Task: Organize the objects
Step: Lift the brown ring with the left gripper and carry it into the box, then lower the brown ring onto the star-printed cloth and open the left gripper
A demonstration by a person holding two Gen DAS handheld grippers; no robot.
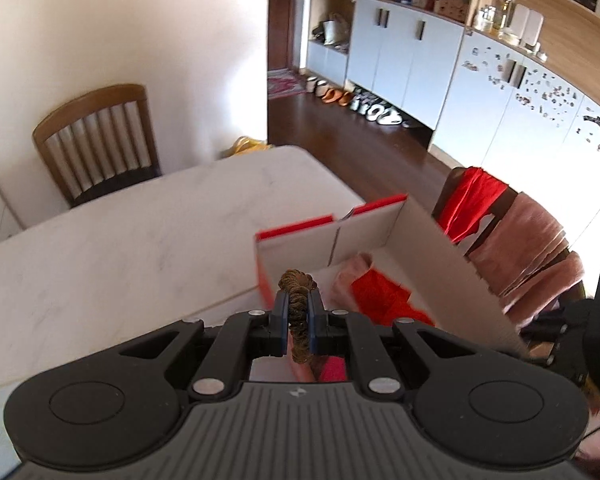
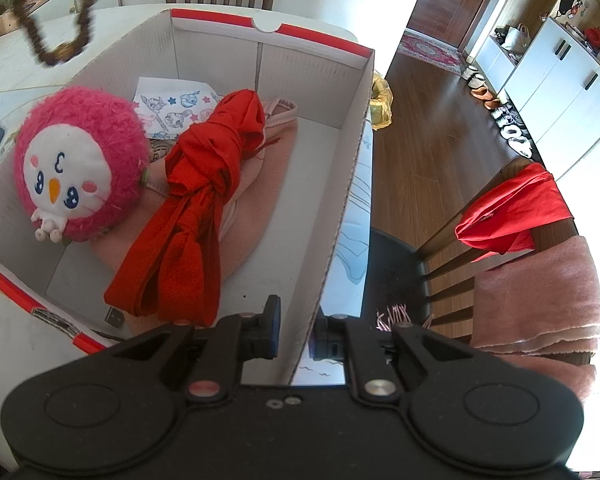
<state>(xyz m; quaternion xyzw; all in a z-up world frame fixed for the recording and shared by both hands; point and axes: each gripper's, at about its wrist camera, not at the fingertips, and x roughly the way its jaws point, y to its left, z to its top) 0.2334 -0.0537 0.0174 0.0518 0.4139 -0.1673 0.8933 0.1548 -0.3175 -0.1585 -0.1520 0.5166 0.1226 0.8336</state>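
Observation:
My left gripper [image 1: 298, 300] is shut on a brown fuzzy hair tie [image 1: 298, 308], held above the near corner of the white cardboard box [image 1: 364, 232]. The hair tie also shows hanging at the upper left of the right wrist view [image 2: 56, 24]. My right gripper [image 2: 298, 324] is closed on the box's right side wall [image 2: 340, 200], one finger inside and one outside. In the box lie a pink plush bird [image 2: 76, 164], a knotted red cloth [image 2: 204, 184], a pink garment [image 2: 256, 204] and a patterned white cloth [image 2: 172, 108].
The box stands on a white marble table [image 1: 120, 240]. A wooden chair [image 1: 96, 140] stands at the far side. Another chair [image 2: 512, 240] draped with red and pink cloths is right of the box. Cabinets [image 1: 400, 60] and shoes line the far wall.

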